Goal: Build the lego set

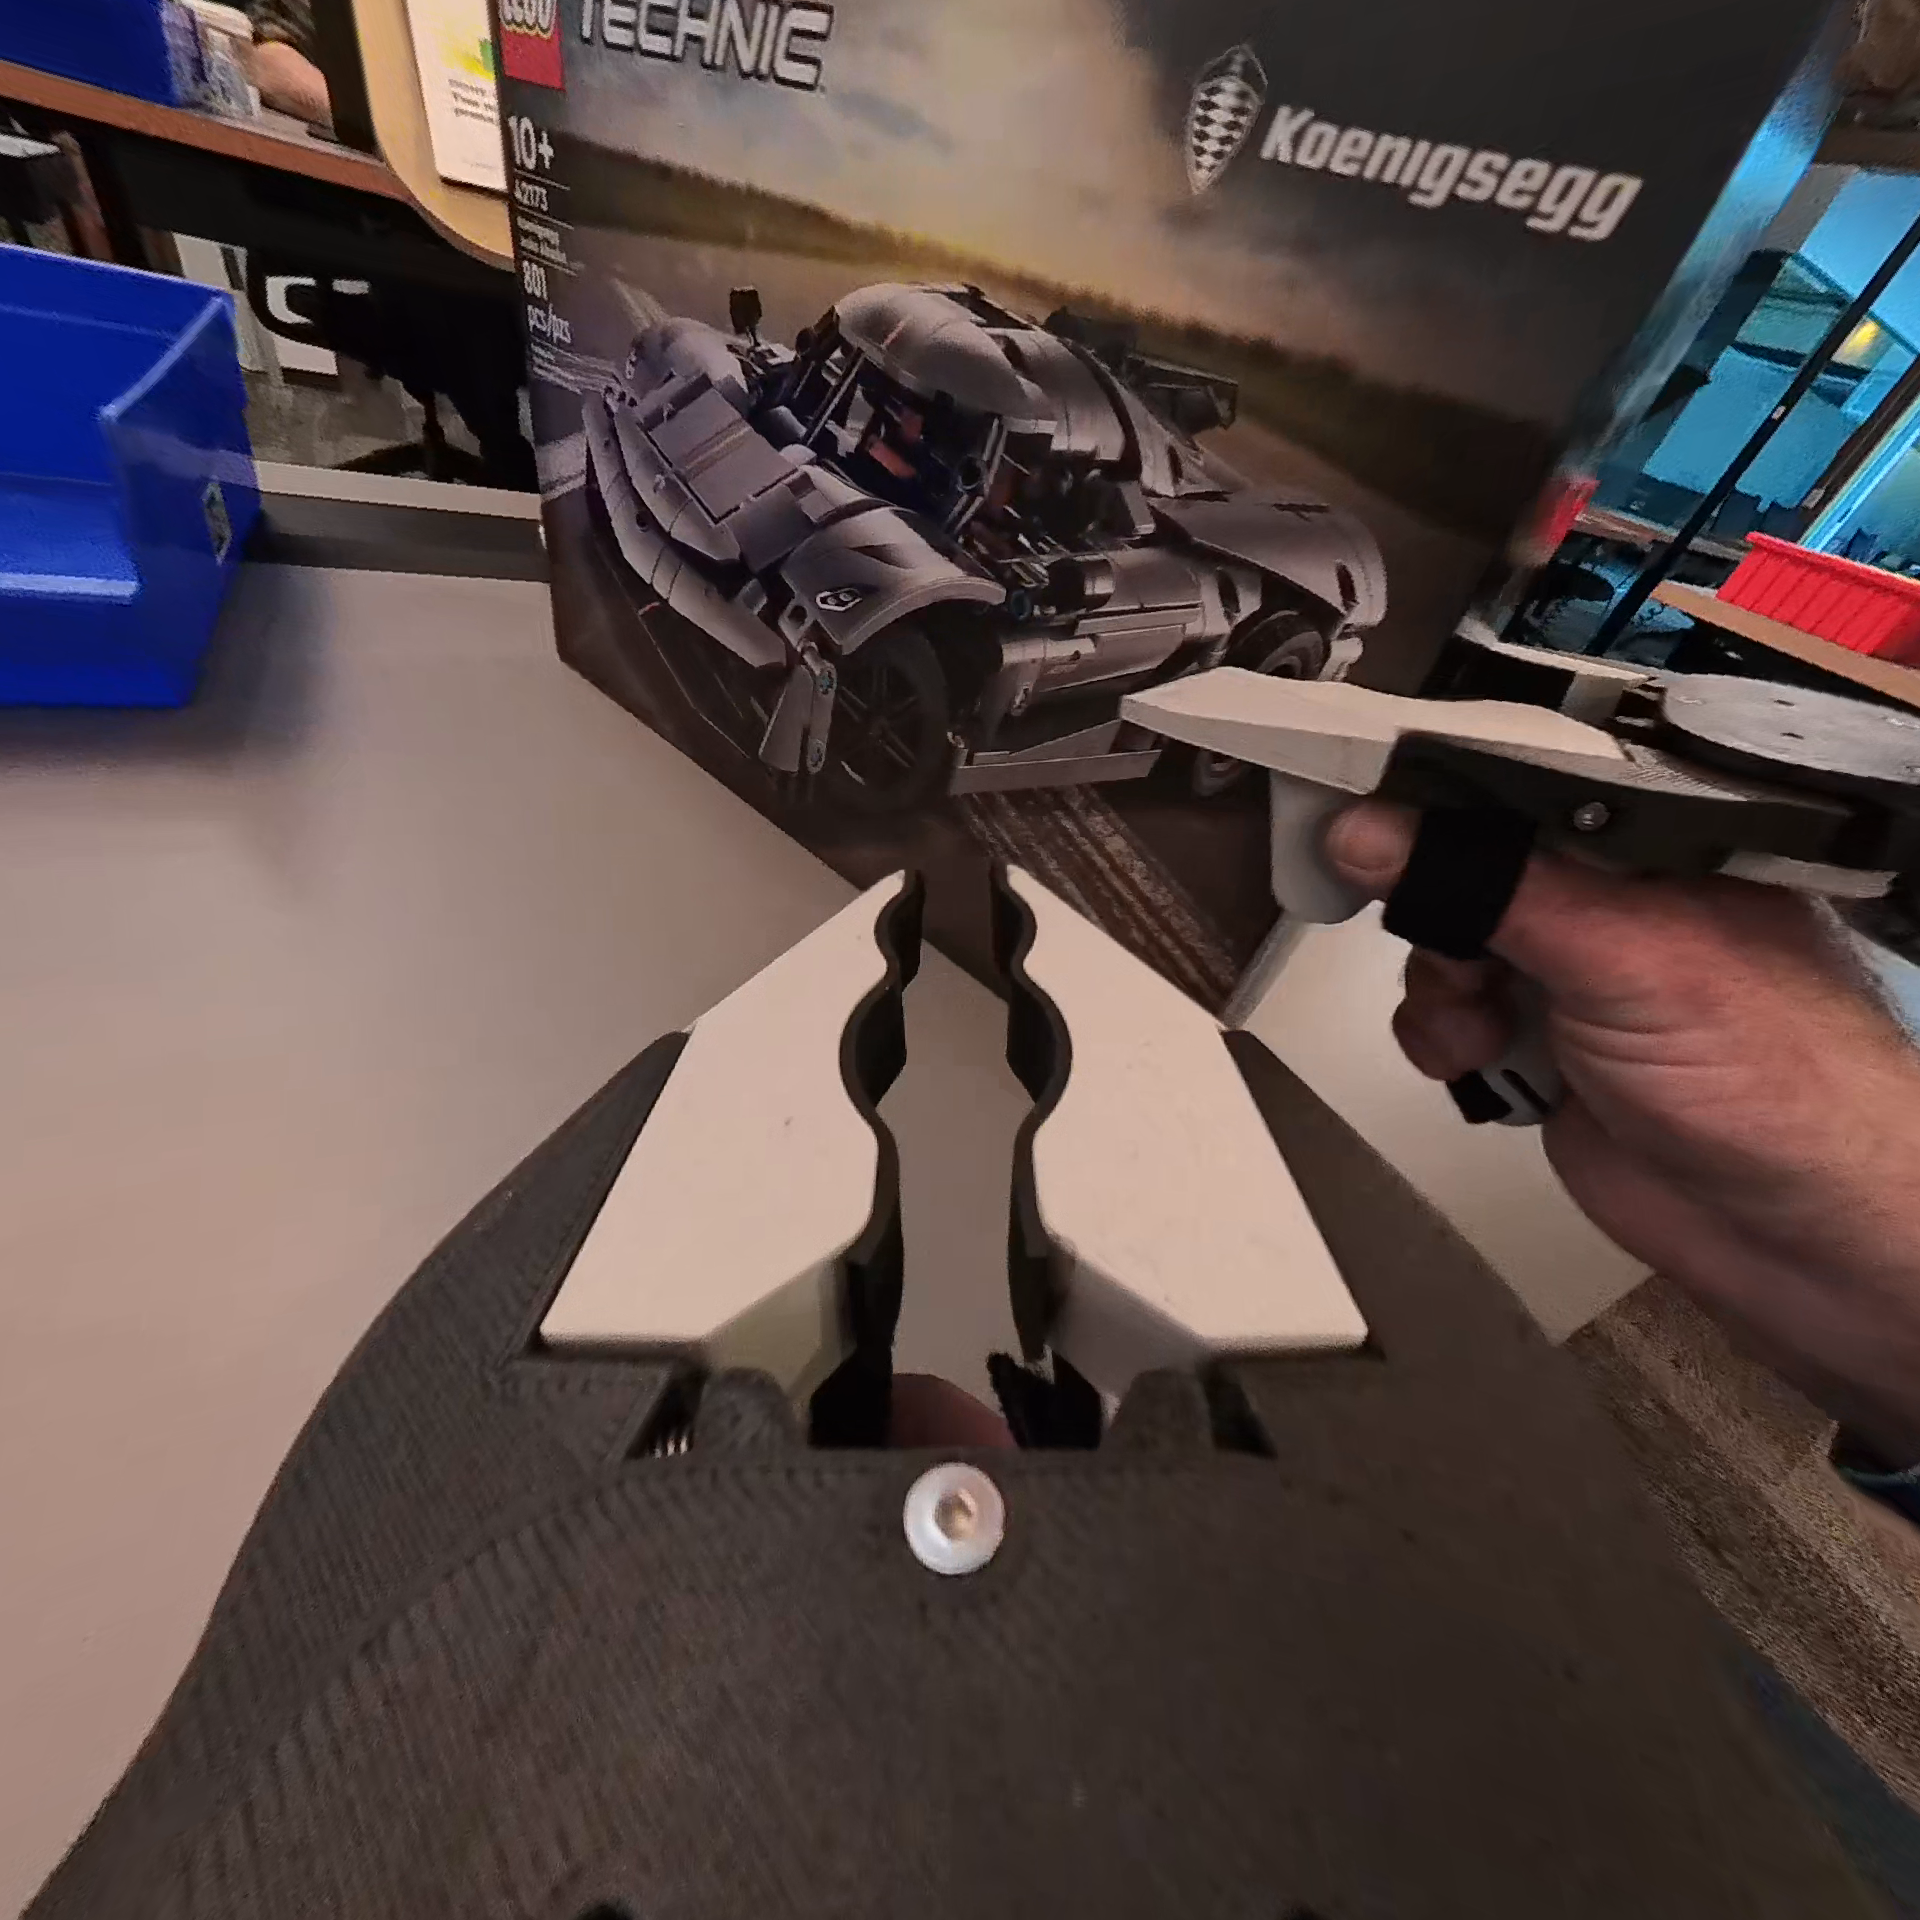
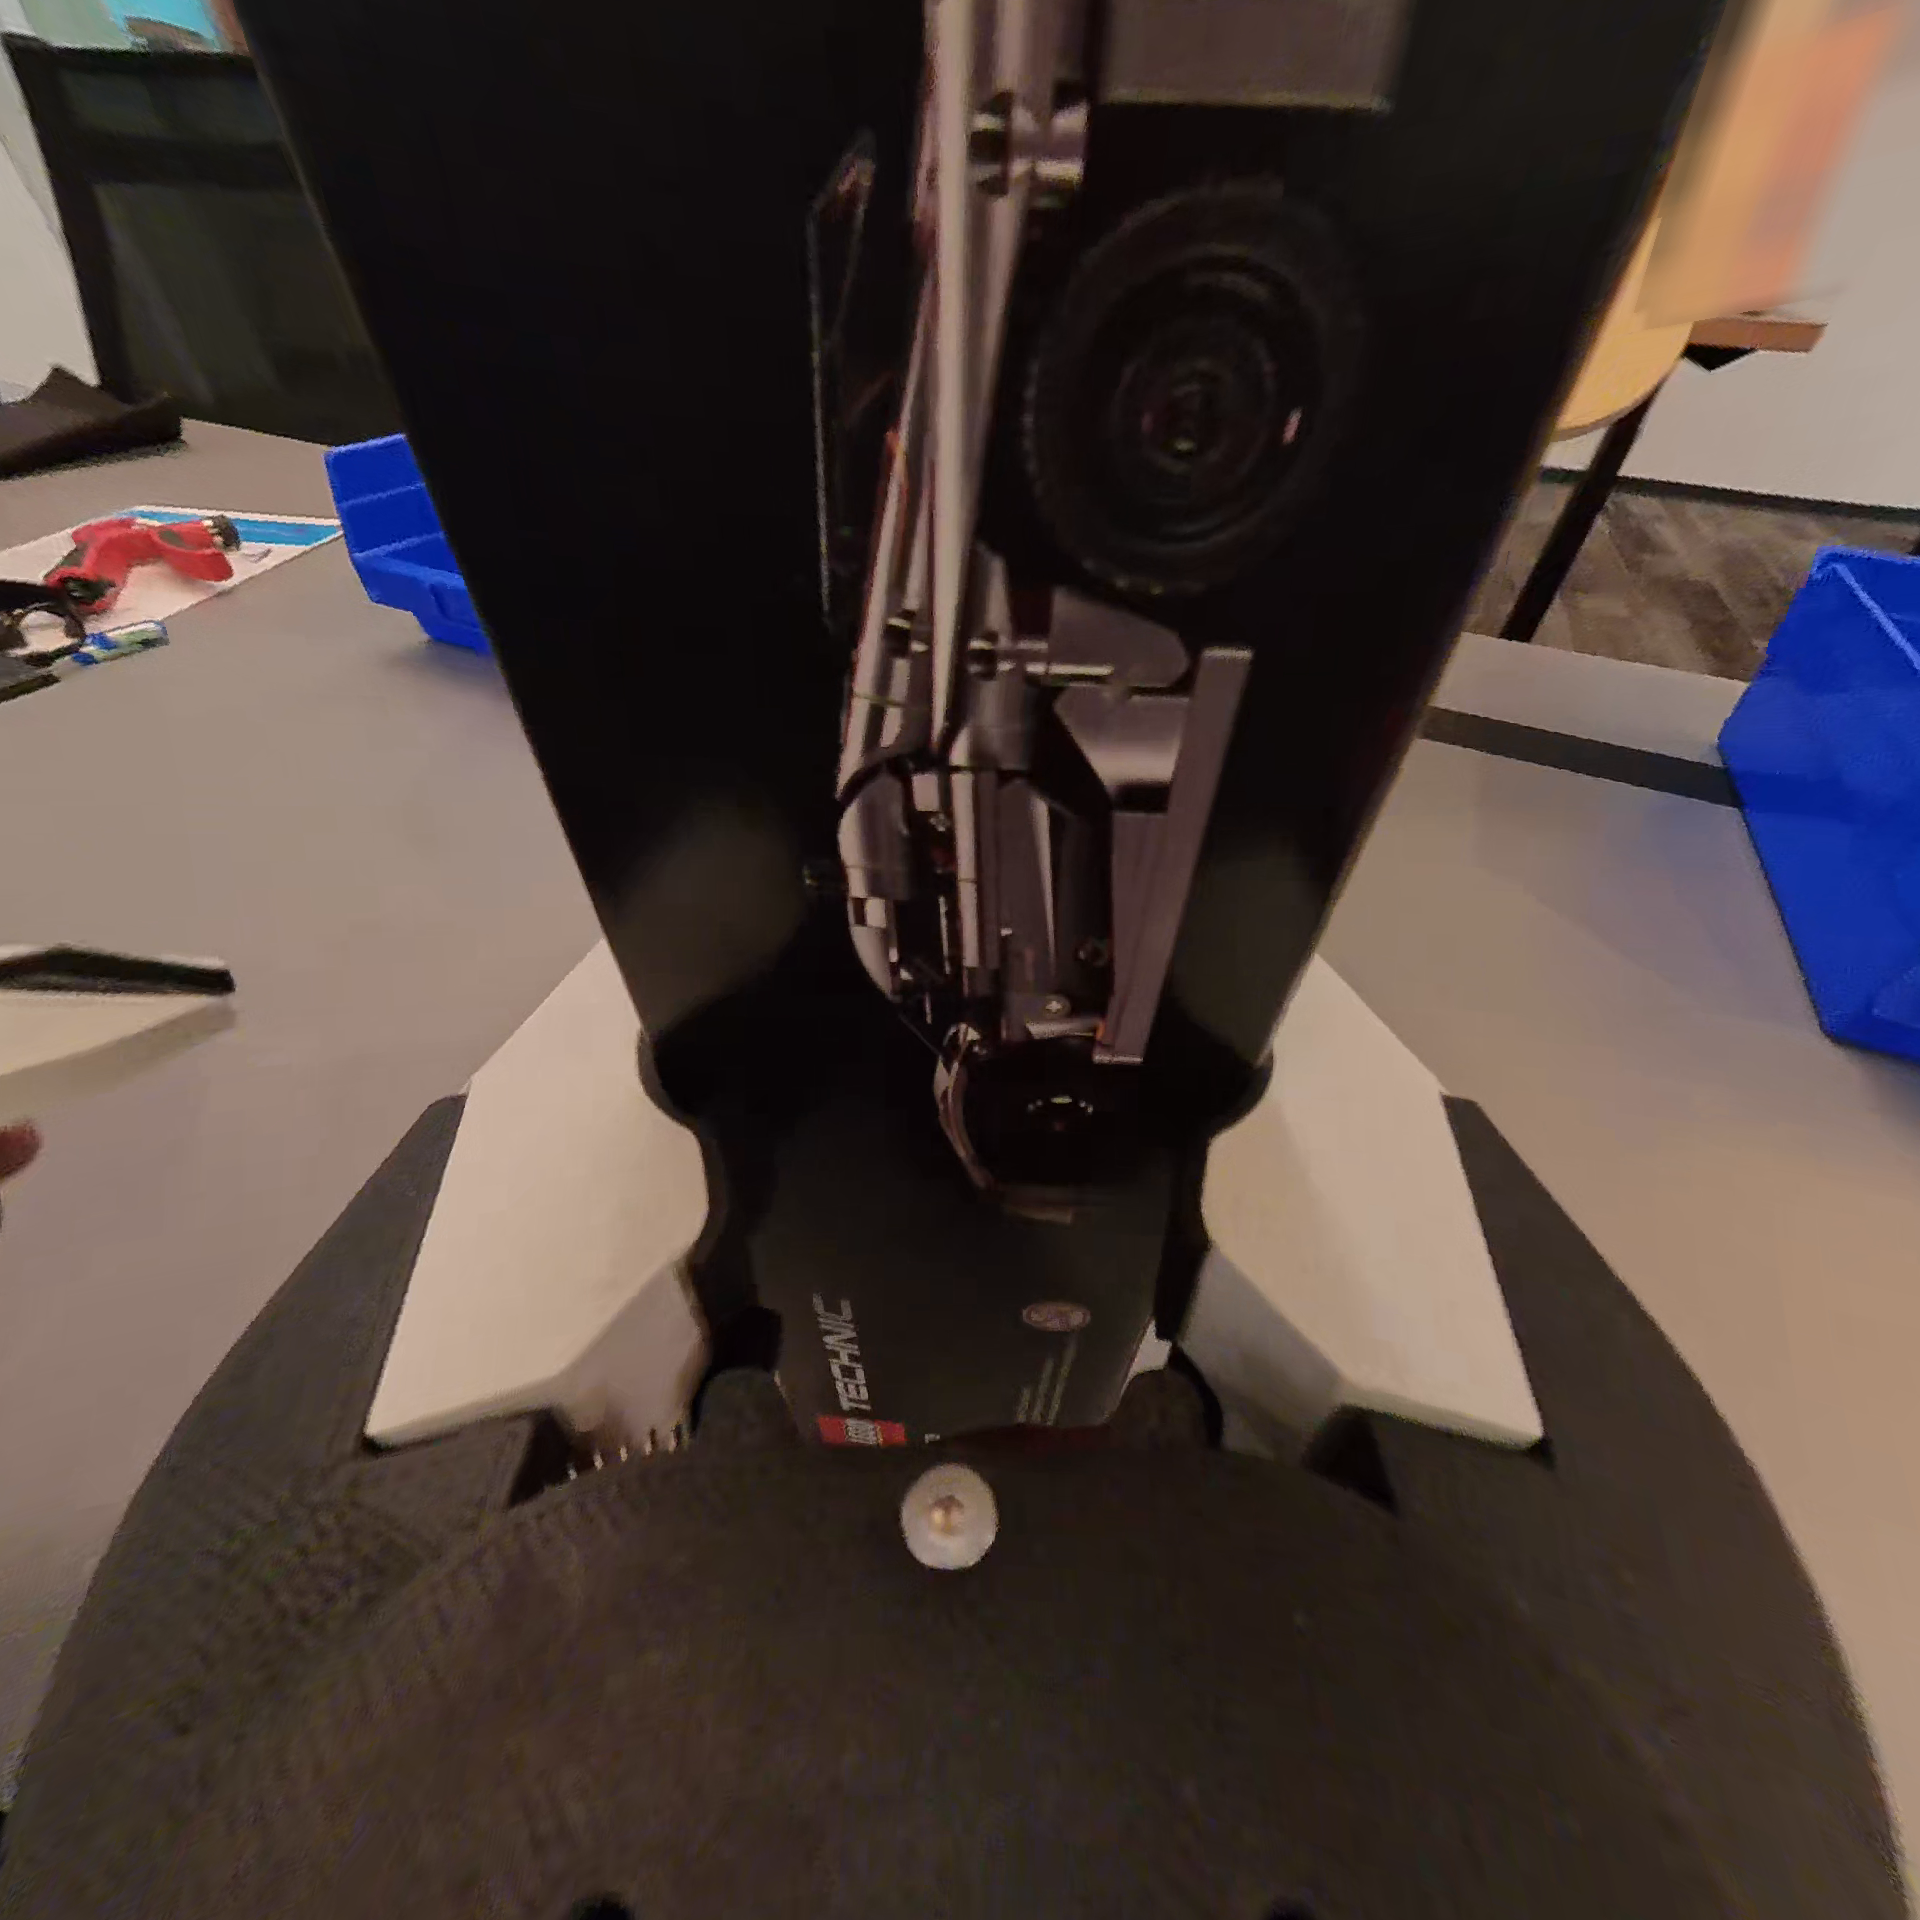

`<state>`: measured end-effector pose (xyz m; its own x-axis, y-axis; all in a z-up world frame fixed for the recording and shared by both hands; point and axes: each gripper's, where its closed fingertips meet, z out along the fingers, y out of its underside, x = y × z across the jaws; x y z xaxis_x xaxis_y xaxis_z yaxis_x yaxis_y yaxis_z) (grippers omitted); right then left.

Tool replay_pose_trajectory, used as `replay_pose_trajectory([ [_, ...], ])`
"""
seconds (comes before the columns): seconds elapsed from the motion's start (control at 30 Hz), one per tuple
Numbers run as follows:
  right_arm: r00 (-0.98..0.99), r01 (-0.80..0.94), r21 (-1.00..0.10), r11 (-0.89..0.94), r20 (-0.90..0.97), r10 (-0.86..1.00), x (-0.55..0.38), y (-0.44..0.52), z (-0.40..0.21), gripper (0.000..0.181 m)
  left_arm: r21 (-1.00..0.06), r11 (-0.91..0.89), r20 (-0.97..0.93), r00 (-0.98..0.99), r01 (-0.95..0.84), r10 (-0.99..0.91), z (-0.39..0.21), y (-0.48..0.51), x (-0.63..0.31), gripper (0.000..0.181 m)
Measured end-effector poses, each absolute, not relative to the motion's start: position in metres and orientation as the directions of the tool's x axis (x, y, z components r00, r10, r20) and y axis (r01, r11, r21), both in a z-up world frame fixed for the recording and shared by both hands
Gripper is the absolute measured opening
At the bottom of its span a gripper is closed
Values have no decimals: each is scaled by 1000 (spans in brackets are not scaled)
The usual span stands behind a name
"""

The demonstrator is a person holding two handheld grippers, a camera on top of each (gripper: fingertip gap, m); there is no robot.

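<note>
The Lego set box, dark with a grey car pictured on it, stands tilted on the grey table. My right gripper is shut on the box's narrow side, one finger on each face. In the left wrist view it comes in from the right, held by a hand, with one pale finger across the box front. My left gripper is empty, its jaws a narrow gap apart, just in front of the box's lower corner. Its fingertip shows at the left edge of the right wrist view.
A blue bin sits on the table to the left. The right wrist view shows blue bins at right and behind the box, and a red tool on paper at far left. A red bin stands farther off.
</note>
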<state>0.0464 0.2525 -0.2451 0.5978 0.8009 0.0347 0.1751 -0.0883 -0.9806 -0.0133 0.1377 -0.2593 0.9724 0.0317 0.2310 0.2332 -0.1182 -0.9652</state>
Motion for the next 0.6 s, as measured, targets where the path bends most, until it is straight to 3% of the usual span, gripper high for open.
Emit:
replay_pose_trajectory([
  [0.03, 577, 180, -979, -93, 29, 816, 50, 255, -246, 97, -967, -115, 225, 974, 227, 33, -258, 138, -17, 10],
  [0.4, 150, 219, -975, -21, 13, 989, 104, 269, -247, 98, -985, -41, 162, 984, 165, 72, -216, 152, -83, 23],
  [0.6, -122, 245, -969, 29, -1, 993, 125, 278, -248, 98, -993, -62, 96, 993, 100, 75, -205, 170, -154, 65],
])
